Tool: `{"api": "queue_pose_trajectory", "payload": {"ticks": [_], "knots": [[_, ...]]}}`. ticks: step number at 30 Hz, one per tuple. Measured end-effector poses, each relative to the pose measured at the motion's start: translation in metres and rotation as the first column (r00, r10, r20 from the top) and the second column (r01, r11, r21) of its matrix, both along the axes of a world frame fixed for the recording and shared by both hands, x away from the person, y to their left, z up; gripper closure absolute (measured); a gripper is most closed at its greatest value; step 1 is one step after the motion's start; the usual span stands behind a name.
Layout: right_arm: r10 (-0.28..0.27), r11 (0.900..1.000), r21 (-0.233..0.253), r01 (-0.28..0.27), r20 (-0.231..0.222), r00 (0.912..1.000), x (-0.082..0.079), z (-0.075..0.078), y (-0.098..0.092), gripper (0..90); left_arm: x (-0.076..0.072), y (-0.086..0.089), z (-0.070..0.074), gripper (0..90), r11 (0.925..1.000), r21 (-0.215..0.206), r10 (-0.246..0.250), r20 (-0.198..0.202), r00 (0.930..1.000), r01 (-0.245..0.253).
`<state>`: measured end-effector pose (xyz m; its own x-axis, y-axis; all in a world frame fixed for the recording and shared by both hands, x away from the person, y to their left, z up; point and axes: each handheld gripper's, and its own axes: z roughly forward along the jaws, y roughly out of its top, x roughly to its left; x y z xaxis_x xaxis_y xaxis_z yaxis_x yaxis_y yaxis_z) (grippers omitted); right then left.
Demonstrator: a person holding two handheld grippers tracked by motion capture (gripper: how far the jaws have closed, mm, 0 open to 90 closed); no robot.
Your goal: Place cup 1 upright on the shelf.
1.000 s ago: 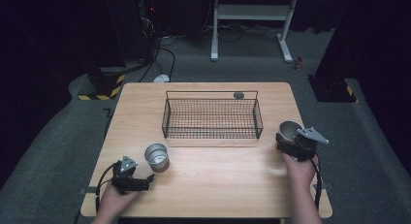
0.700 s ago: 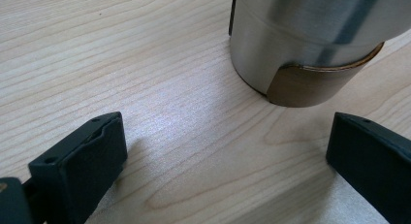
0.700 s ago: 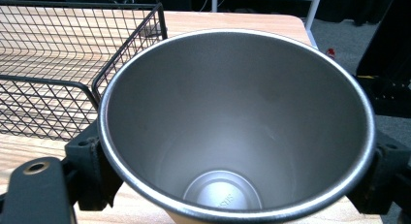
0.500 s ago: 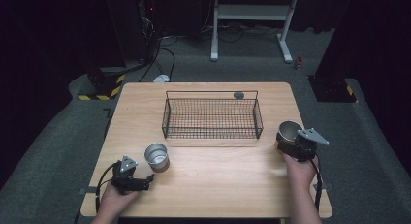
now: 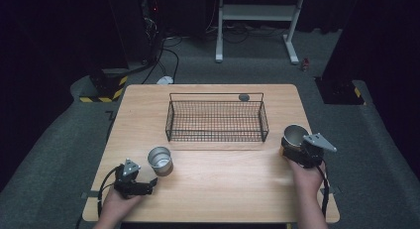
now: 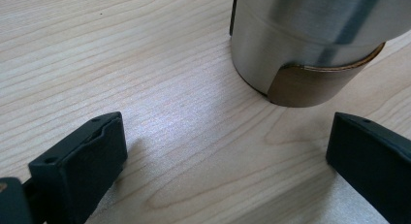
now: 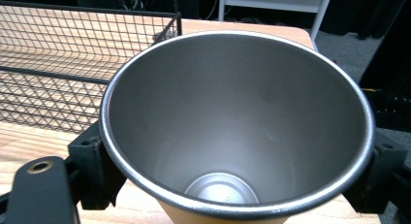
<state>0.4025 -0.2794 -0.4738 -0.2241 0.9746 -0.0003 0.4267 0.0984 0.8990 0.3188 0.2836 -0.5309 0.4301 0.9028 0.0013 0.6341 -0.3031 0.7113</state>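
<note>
Fingers of your right gripper clamp the steel cup beside the basket; it looks light, rigid, slick; left gripper gapes empty

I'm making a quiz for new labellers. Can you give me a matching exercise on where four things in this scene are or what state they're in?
Things:
1. black wire mesh basket
2. steel cup near the left gripper
3. steel cup at the right gripper
4. small dark round object

Places or states:
A. between the right gripper's jaws
B. table's far edge, behind the basket
C. middle of the wooden table
D. standing free ahead of the open left gripper

Pairs: 1-C, 2-D, 3-A, 4-B
</note>
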Motion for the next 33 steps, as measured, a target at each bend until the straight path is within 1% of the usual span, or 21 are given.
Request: {"api": "queue_pose_trajectory", "payload": {"ticks": [1, 7, 11, 17, 26, 33], "knots": [[0.005, 1.000, -0.001, -0.005, 0.008, 1.0000, -0.003, 0.001, 0.001, 13.8, 0.000, 0.000, 0.000, 1.2, 1.0000, 0.000, 0.000, 0.000, 1.0000, 0.000], [0.012, 1.000, 0.000, -0.012, 0.019, 0.9997, -0.008, 0.002, 0.003, 13.8, 0.000, 0.000, 0.000, 1.2, 1.0000, 0.004, -0.002, 0.002, 1.0000, 0.002], [0.015, 1.000, 0.008, -0.016, 0.016, 0.9998, -0.011, 0.001, 0.004, 13.8, 0.000, 0.000, 0.000, 1.2, 1.0000, 0.003, -0.002, 0.001, 1.0000, 0.002], [0.021, 1.000, -0.001, -0.021, 0.018, 0.9996, -0.014, -0.001, 0.005, 13.7, 0.000, 0.000, 0.000, 1.2, 1.0000, 0.002, -0.001, 0.001, 1.0000, 0.001], [0.030, 1.000, 0.010, -0.030, 0.019, 0.9994, -0.019, -0.001, 0.011, 13.8, 0.000, 0.000, 0.000, 1.2, 1.0000, 0.003, -0.001, 0.001, 1.0000, 0.001], [0.053, 0.999, 0.010, -0.053, 0.039, 0.9979, -0.024, 0.003, 0.018, 13.7, 0.000, 0.000, 0.000, 1.2, 1.0000, 0.003, -0.001, 0.001, 1.0000, 0.001]]}}
